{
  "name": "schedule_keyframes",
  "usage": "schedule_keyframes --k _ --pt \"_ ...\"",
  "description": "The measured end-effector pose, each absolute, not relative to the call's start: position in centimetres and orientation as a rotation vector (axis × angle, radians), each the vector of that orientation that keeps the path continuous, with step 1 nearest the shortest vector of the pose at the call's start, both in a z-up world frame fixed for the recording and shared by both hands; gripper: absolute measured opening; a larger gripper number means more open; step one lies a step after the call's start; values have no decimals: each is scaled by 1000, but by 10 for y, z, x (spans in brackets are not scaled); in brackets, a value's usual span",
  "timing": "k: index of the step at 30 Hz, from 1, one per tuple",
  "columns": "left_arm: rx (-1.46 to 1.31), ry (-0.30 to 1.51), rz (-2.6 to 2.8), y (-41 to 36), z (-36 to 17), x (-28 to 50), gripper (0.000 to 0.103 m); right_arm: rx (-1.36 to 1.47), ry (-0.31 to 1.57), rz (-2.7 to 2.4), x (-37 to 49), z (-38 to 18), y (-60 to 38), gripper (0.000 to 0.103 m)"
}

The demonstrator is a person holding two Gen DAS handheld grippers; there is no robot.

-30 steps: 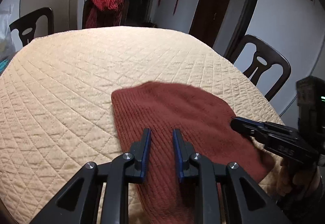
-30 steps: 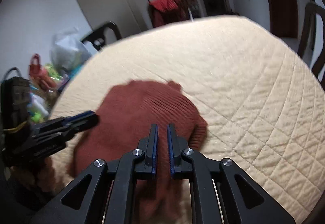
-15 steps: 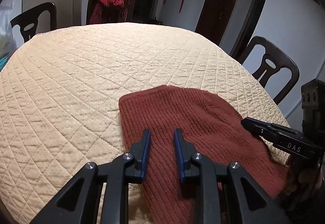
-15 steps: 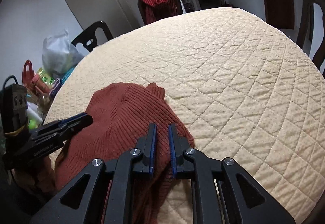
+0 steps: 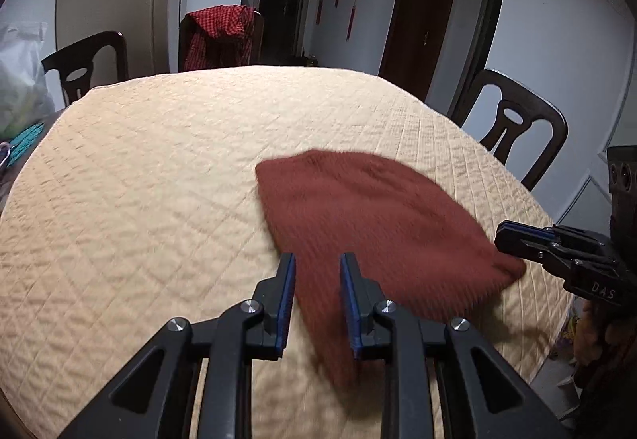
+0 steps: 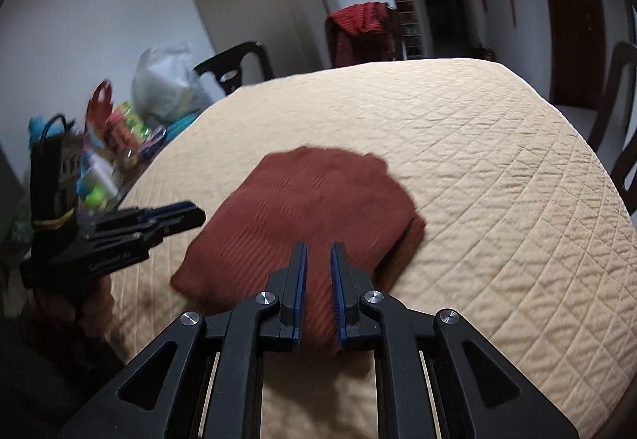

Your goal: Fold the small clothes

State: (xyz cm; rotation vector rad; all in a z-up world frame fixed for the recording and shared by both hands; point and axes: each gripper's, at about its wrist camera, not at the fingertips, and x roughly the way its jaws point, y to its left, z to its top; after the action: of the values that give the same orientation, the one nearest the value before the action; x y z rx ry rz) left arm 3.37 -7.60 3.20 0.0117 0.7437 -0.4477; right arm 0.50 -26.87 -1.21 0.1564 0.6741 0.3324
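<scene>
While both tools, left [image 5: 316,301] and right [image 6: 317,289], hovered slightly parted and empty, the sweater [image 5: 378,224] lay folded near the surface's [image 5: 159,160] edge, seemingly finished.

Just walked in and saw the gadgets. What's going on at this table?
A person holds a gripper in each hand over a rust-red knit garment lying on the quilted tablecloth. The left gripper and right gripper hang above its near edge, jaws slightly apart, neither pinching the fabric. It looks partly folded.

Motion blurs the rust knit garment [image 5: 370,212] edges.
</scene>
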Motion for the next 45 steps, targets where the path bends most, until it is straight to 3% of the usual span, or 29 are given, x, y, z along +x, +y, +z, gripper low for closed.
schedule_keyframes --k 6,17,21,23,31,34,38,45 --pt "19 798 -446 -77 9 21 27 150 749 321 7 -43 -268 8" --pt "10 789 -440 -75 13 17 27 216 734 322 2 -38 -276 11" --pt "-7 766 -434 -70 23 23 30 256 707 320 1 -27 -282 23" --pt "-26 755 -424 -67 28 29 35 279 698 311 4 -24 -286 43" --pt "-122 771 -436 -62 29 57 41 438 716 309 29 -33 -306 44" --pt "-146 810 -448 -64 19 67 41 487 740 307 39 -41 -312 50" --pt "-181 835 -458 -65 10 75 51 520 783 284 50 -55 -320 52" --pt "-252 879 -494 -66 -1 91 58 614 797 333 66 -66 -329 53"
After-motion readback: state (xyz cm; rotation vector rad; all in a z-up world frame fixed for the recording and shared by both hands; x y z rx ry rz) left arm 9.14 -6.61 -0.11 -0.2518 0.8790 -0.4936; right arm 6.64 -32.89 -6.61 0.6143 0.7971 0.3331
